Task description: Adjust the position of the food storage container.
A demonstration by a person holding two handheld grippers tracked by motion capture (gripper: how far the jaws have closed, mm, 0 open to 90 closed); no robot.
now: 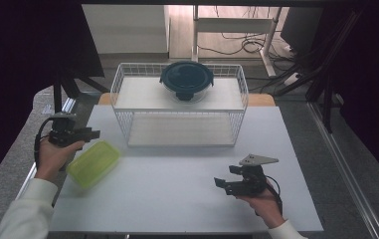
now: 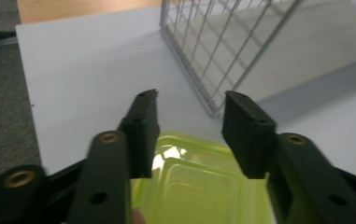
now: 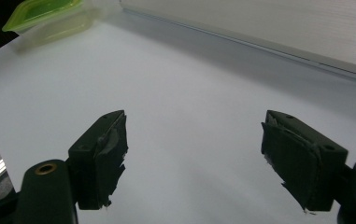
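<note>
Black jaws of the left gripper [image 2: 189, 135] stand apart above the green box [image 2: 199, 186], not pressing it. The box lies at the table's [image 1: 187, 189] left edge; a glancing grip could push it off. The right gripper [image 3: 194, 163] stands spread, empty.

We see a white table [image 1: 177, 189] on a grey floor [image 1: 346, 164]. Behind it are black cables [image 1: 241, 47], a desk frame [image 1: 236, 25] and dark curtains [image 1: 23, 59].

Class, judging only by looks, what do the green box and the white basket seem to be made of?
Green box: probably plastic, since it looks translucent and glossy, with a glare spot on the lid. White basket: likely coated metal wire, a thin white grid that looks matt.
</note>
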